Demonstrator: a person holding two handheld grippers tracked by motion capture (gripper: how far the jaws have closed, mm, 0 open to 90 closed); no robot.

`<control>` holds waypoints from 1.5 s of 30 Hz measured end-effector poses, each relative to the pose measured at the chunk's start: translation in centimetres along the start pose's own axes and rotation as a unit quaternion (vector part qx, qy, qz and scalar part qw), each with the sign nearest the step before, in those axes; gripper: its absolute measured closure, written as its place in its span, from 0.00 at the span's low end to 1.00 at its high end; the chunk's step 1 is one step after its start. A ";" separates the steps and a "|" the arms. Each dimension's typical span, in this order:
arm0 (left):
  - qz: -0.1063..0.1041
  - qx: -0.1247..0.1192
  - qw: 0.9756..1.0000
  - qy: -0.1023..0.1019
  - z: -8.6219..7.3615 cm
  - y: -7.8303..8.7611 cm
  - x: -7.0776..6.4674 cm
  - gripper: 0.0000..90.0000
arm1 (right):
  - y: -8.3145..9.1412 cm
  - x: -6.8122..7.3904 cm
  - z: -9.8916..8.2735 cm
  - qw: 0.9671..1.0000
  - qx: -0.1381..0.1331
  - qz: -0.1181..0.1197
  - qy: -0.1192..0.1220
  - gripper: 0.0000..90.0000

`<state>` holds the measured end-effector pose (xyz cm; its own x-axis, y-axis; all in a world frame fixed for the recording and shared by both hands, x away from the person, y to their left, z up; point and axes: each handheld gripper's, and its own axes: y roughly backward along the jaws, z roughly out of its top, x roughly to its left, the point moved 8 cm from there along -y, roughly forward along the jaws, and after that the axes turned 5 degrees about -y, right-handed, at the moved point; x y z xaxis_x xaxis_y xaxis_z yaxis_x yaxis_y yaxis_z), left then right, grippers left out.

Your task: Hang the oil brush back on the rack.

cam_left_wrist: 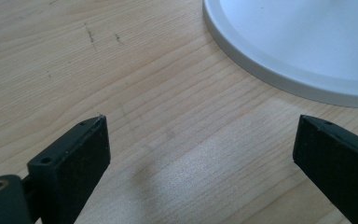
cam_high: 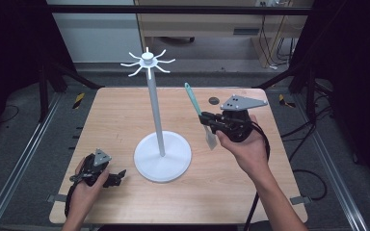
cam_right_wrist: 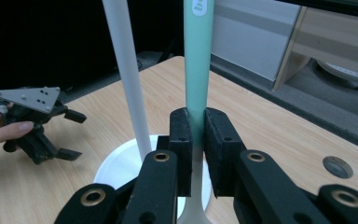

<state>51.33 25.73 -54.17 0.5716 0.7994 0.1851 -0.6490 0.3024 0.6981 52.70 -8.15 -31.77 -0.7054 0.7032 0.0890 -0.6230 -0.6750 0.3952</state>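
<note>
spatula [cam_high: 198, 114]: pinched mid-handle by right gripper [cam_high: 207, 120], held above table right of stand pole
axis: near upright, teal handle up and tilted left-back, pale blade down
target: hook crown [cam_high: 147, 61] lies up-left of handle tip
nearer hand: right
left gripper [cam_left_wrist: 200, 149]: jaws spread, holding nothing, low by stand base [cam_left_wrist: 307, 51]

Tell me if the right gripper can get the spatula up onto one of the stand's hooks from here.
Probably yes. The right gripper grips the spatula beside the pole, nothing between; the hooks sit higher, so it must lift.
</note>
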 end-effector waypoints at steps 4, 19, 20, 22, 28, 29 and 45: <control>0.000 0.000 1.000 0.000 0.0 0.0 0.0 0.04 | 0.1 0.6 0.7 1.000 -0.010 0.003 0.005 0.91; 0.000 0.001 1.000 -0.001 0.0 0.0 0.0 0.04 | 1.3 3.1 3.4 0.998 -0.057 0.020 0.022 0.91; 0.000 0.001 1.000 -0.001 0.0 0.0 0.0 0.04 | 1.4 3.3 3.5 0.998 -0.060 0.022 0.022 0.91; -0.001 0.001 1.000 -0.001 0.0 0.0 0.0 0.04 | 1.5 3.4 3.7 0.997 -0.064 0.022 0.025 0.91; -0.002 0.001 1.000 -0.001 0.0 0.0 0.0 0.04 | 1.9 3.7 4.3 0.996 -0.076 0.029 0.026 0.91; -0.002 0.001 1.000 -0.001 0.0 0.0 0.0 0.04 | 1.9 3.8 4.5 0.996 -0.078 0.032 0.027 0.91; -0.003 0.003 1.000 -0.002 0.0 0.0 -0.1 0.04 | 2.1 4.8 5.3 0.994 -0.090 0.045 0.036 0.91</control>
<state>51.27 25.68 -54.22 0.5780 0.7951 0.1838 -0.6424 0.3044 0.7033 49.82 -5.00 -25.70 -0.7797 0.6243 0.0485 -0.6018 -0.7686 0.2170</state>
